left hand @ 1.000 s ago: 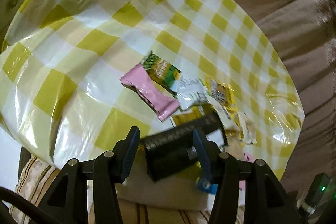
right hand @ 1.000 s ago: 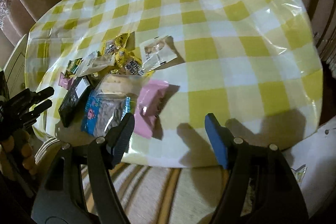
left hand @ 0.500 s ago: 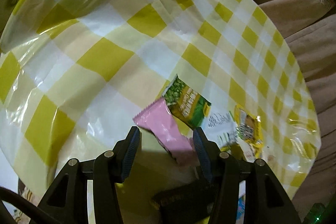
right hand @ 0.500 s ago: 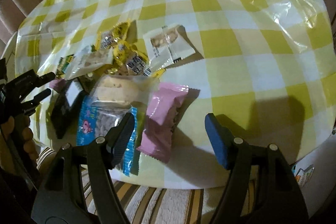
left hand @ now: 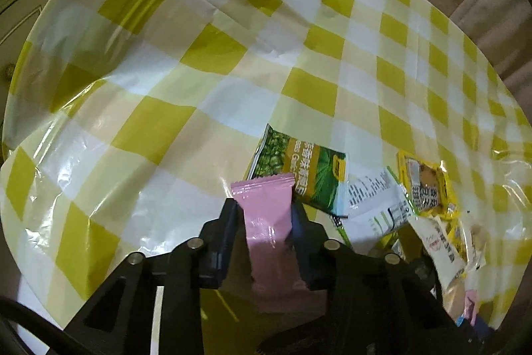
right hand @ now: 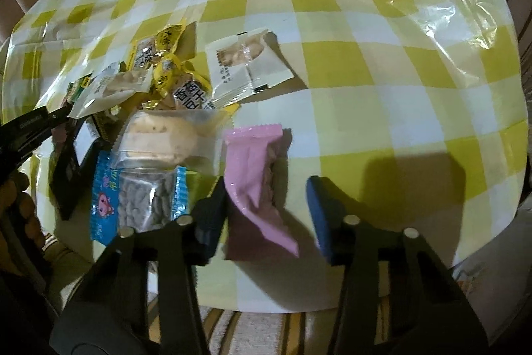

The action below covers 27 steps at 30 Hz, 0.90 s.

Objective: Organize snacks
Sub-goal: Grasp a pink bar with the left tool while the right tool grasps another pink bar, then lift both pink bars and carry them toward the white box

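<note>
Snacks are lying in a pile (right hand: 159, 95) on the checked tablecloth (right hand: 365, 62). Left gripper (left hand: 264, 213) is closing, its jaws pressing a pink wrapper (left hand: 266, 212) beside the pile. Right gripper (right hand: 267, 205) is closing around another pink packet (right hand: 252, 175), the right pad not yet touching it.

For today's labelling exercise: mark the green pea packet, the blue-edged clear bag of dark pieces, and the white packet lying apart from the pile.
green pea packet (left hand: 299, 168): left wrist view, middle of its printed face.
blue-edged clear bag (right hand: 141, 198): right wrist view, clear window over the dark pieces.
white packet (right hand: 247, 65): right wrist view, centre seam.
</note>
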{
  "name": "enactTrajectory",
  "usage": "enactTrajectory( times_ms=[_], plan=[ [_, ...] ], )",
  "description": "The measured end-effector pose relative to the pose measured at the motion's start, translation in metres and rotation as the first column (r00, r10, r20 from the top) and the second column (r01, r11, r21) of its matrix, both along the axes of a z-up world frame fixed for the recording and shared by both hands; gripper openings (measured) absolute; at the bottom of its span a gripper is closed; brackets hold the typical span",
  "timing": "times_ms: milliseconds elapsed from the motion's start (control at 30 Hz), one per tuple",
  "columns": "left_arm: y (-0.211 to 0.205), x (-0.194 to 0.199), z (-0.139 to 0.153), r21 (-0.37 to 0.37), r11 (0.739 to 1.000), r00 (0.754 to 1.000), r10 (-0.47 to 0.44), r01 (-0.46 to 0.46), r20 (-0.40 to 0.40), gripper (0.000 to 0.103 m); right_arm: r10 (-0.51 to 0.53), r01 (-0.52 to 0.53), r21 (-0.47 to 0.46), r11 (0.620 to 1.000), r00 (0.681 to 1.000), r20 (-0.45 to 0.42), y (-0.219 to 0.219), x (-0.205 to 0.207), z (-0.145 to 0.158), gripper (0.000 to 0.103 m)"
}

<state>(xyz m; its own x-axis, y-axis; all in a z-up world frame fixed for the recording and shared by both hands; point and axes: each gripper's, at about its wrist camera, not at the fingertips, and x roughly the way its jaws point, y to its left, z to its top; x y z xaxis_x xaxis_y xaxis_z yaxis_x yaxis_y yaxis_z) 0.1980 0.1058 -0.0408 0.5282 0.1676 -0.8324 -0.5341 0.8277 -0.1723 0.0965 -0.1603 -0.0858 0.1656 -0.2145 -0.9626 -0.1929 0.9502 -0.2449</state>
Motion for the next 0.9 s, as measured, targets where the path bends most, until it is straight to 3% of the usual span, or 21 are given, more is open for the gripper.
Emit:
enactTrajectory(
  times_ms=[267,400,633,900],
  plan=[
    [-0.004,-0.011,0.001,-0.018,1.0,1.0,-0.02,0.02,0.014,0.025,0.02,-0.02,-0.004,1.0,1.0,0.01,-0.003,0.0,0.003,0.025],
    [-0.004,-0.018,0.003,-0.027,1.0,1.0,-0.015,0.015,0.021,0.025,0.03,-0.03,0.019,0.999,1.0,0.006,-0.002,-0.001,0.004,0.023],
    [-0.013,-0.036,0.022,0.028,1.0,0.998,-0.009,0.007,0.066,0.025,0.056,-0.057,0.033,0.998,0.998,0.036,0.003,-0.008,0.016,0.022],
    [-0.041,-0.049,0.042,0.049,0.996,0.992,-0.074,0.07,0.099,0.025,0.057,-0.061,0.046,0.997,0.996,0.074,-0.003,-0.016,0.035,0.022]
  ],
)
